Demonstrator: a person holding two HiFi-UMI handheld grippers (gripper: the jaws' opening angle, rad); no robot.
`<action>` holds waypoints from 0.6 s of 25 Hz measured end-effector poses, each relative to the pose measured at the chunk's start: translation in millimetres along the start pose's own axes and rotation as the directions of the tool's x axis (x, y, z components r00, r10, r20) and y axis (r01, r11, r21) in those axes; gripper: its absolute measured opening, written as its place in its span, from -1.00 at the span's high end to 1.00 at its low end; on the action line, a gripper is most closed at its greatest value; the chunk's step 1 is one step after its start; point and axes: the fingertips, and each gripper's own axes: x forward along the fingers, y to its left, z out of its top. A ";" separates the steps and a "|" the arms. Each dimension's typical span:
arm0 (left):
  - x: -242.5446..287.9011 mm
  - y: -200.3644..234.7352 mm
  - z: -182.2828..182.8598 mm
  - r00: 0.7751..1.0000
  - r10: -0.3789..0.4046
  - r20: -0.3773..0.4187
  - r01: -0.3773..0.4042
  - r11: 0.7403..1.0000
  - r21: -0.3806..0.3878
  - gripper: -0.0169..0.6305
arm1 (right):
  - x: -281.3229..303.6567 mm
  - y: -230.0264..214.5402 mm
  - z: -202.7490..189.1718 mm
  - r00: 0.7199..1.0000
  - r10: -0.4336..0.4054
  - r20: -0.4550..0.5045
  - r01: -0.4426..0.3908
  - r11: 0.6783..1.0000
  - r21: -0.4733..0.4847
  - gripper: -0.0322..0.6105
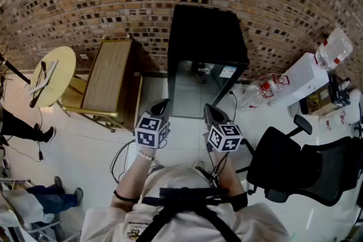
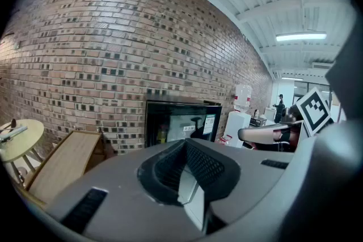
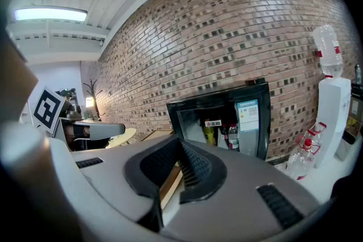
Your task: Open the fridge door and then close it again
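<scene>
Far left: round table, well clear of the work. Next to it, wooden cabinet, just beside the fridge on its left flank. Fridge straight ahead against the brick wall, glass door apparently closed, bottles visible behind the glass.

Left gripper raised in front of it, jaws fully together, gripping nothing. Right gripper alongside, jaws all but together, likewise empty. Both tilted slightly down and well short of the door.

Judged as the opening step, not yet begun; approach only. Next move likely to call for closing in, parting one set of jaws and finding the door's handle or free edge. Hinge side not readable from here.

Room: bare white floor between grippers and fridge. Further right, loose bottles and water dispenser near the fridge's right corner. Office chair close at the right elbow. Possible clash of door swing with cabinet or bottles.
</scene>
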 end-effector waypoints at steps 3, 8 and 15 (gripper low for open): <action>2.9 4.6 1.8 1.000 -0.005 -0.005 0.005 1.000 0.002 0.95 | 13.0 1.5 13.4 1.000 0.025 0.010 -0.024 0.999 -0.035 0.84; 2.6 14.6 3.6 1.000 0.000 -0.002 0.000 1.000 -0.008 0.95 | 61.5 9.3 55.8 0.992 0.125 -0.023 -0.127 0.969 -0.212 0.65; 2.3 35.7 6.8 0.999 0.032 0.004 -0.032 0.999 -0.032 0.95 | 157.4 37.6 97.6 0.917 0.282 -0.281 -0.389 0.784 -0.484 0.14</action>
